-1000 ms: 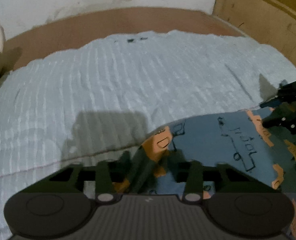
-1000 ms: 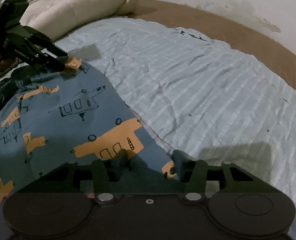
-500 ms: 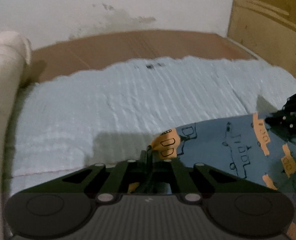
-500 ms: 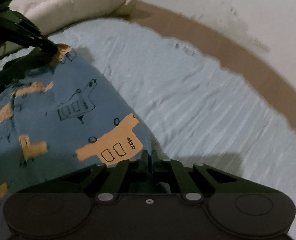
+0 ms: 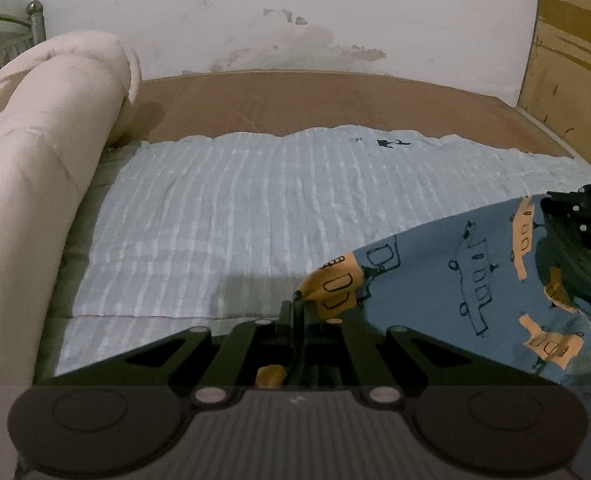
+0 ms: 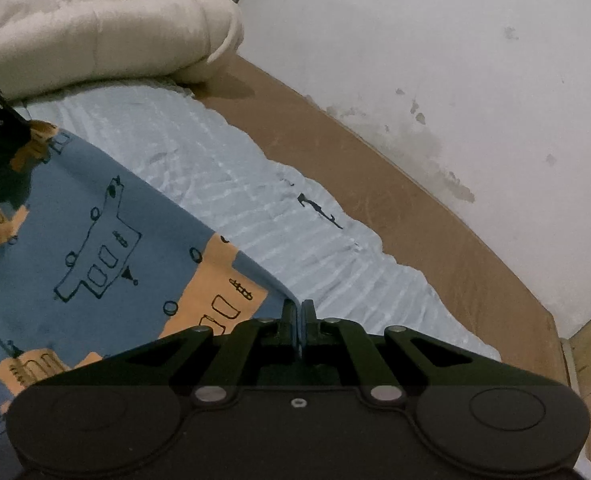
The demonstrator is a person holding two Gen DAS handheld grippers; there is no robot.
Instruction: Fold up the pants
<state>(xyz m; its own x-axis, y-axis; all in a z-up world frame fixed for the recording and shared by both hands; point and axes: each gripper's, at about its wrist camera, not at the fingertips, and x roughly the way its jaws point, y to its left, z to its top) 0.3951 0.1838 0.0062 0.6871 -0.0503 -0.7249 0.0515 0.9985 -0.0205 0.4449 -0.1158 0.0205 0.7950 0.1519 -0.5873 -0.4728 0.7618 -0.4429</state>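
Note:
The pants point(image 5: 447, 280) are blue with orange patches and black line drawings, and they lie on a pale blue striped sheet. My left gripper point(image 5: 295, 304) is shut on one corner of the pants' edge, which is lifted off the sheet. In the right wrist view my right gripper point(image 6: 298, 312) is shut on the other corner of the pants point(image 6: 95, 248). The cloth stretches between the two. The right gripper point(image 5: 575, 216) shows at the right edge of the left view, and the left gripper point(image 6: 3, 120) at the left edge of the right view.
A rolled cream quilt point(image 5: 35, 152) lies along the left side of the bed. The striped sheet point(image 5: 255, 200) covers the mattress up to a brown wooden frame point(image 5: 335, 100) under a stained white wall. A wooden panel point(image 5: 575, 60) stands at the right.
Both grippers have closed on the corners of the pants' edge and lifted it off the sheet. Both views have tilted up and show more wall and quilt.

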